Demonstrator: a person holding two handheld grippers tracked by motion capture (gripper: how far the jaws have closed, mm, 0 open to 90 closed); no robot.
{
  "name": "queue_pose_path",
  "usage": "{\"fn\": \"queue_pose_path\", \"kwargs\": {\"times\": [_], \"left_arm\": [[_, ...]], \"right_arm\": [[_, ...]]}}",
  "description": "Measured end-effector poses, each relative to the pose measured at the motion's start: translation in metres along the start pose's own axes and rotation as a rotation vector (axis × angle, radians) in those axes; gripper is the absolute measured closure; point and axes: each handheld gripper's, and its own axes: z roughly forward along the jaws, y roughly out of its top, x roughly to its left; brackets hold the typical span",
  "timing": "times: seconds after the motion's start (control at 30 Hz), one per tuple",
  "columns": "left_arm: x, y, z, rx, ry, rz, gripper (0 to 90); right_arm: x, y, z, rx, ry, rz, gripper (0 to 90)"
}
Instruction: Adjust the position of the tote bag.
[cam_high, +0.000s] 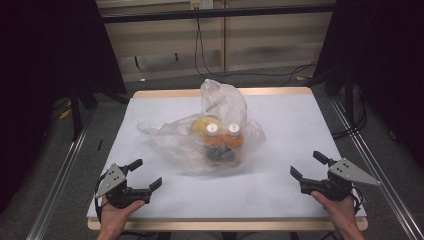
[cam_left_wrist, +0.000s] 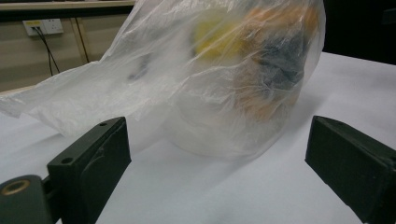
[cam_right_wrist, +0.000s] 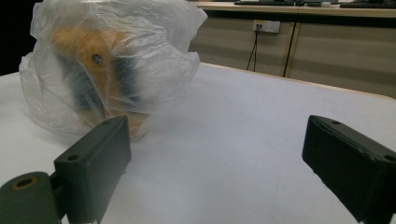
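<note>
Two tongs rest at the near edge of the bench (cam_high: 150, 107), seen from the high view: my left tongs (cam_high: 147, 175) at the near left corner and my right tongs (cam_high: 308, 165) at the near right, each with its jaws spread apart and nothing between them. Between them, near the middle of the white bench top and well apart from both, sits a clear plastic bag (cam_high: 210, 137). Its loose top stands up crumpled at the back, and one flap trails out to the left. Inside I can make out two small bottles with white caps (cam_high: 222, 129) side by side, orange below the caps, and something yellow (cam_high: 200, 124) just behind them; a dark patch lies lower down.

From the left gripper view, the bag (cam_left_wrist: 201, 84) looms close ahead of my open jaws, its film thin and wrinkled, yellow and orange shapes blurred behind it.

From the right gripper view, the bag (cam_right_wrist: 102, 65) sits ahead and to the left of my open jaws, orange and black showing through.

I judge the film soft, slippery and easy to tear, while the contents give it some weight. The crumpled upper flap looks like the best place to pinch; squeezing the body could knock the bottles over.
</note>
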Motion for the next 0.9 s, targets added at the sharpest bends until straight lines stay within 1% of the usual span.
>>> {"fn": "queue_pose_path", "kwargs": {"times": [0.07,0.1,0.13,0.17,0.2,0.23,0.27,0.33,0.4,0.47,0.5,0.53,0.57,0.6,0.63,0.67,0.7,0.73,0.77,0.8,0.83,0.9], "left_arm": [[0.000,0.000,0.002,0.009,-0.009,-0.014,6.3],[0.000,0.000,0.002,0.009,-0.009,-0.014,6.4],[0.000,0.000,0.003,0.010,-0.021,-0.019,6.4],[0.000,0.000,0.004,0.011,-0.019,-0.023,6.8],[0.000,0.001,0.004,0.027,-0.028,0.000,6.9],[-0.001,0.001,0.006,0.027,-0.032,-0.015,7.6],[-0.001,0.001,0.006,0.027,-0.032,-0.015,7.8],[-0.001,0.002,0.006,0.040,-0.034,0.003,8.2],[-0.001,0.001,0.005,0.043,-0.030,-0.008,10.5],[-0.001,0.002,0.005,0.046,-0.031,-0.009,12.7],[-0.002,0.001,0.006,0.035,-0.034,-0.036,12.7],[0.000,0.002,0.005,0.041,-0.047,-0.030,15.4],[-0.001,0.002,0.005,0.042,-0.039,-0.027,19.4],[0.000,0.002,0.005,0.055,-0.034,-0.010,18.9],[0.000,0.002,0.005,0.058,-0.026,-0.007,18.8],[0.000,0.002,0.005,0.056,-0.027,-0.010,19.0],[0.000,0.003,0.006,0.058,-0.032,-0.015,20.5],[0.000,0.002,0.007,0.060,-0.036,-0.016,21.1],[0.000,0.002,0.007,0.060,-0.036,-0.016,21.3],[0.000,0.003,0.007,0.066,-0.039,-0.017,21.3],[0.000,0.003,0.008,0.069,-0.033,-0.017,22.0],[0.002,0.005,0.009,0.074,-0.043,-0.019,23.7]], "right_arm": [[-0.001,0.000,0.001,0.011,0.009,0.009,7.2],[-0.001,0.000,0.001,0.011,0.009,0.009,7.2],[-0.001,0.000,0.001,0.016,0.015,0.010,7.2],[-0.002,-0.001,0.003,0.023,0.023,0.014,7.2],[-0.002,-0.001,0.003,0.026,0.022,0.014,7.2],[-0.002,-0.001,0.004,0.031,0.032,0.013,7.4],[-0.002,-0.001,0.004,0.031,0.032,0.013,7.4],[-0.002,-0.001,0.004,0.041,0.041,0.022,8.6],[-0.001,0.000,0.005,0.048,0.064,0.026,10.8],[-0.001,0.000,0.006,0.048,0.070,0.023,11.0],[0.000,0.000,0.006,0.052,0.077,0.028,11.0],[0.000,0.001,0.007,0.055,0.088,0.027,11.5],[0.002,0.002,0.008,0.055,0.090,0.031,12.2],[0.002,0.002,0.009,0.061,0.102,0.025,13.9],[0.004,0.003,0.010,0.069,0.118,0.027,15.5],[0.004,0.004,0.010,0.076,0.127,0.027,16.2],[0.006,0.006,0.012,0.101,0.155,0.030,23.1],[0.006,0.007,0.012,0.102,0.167,0.042,23.8],[0.006,0.007,0.012,0.102,0.167,0.042,23.8],[0.007,0.008,0.013,0.102,0.178,0.051,24.7],[0.007,0.009,0.014,0.102,0.185,0.060,26.2],[0.008,0.011,0.016,0.106,0.197,0.065,30.5]]}}
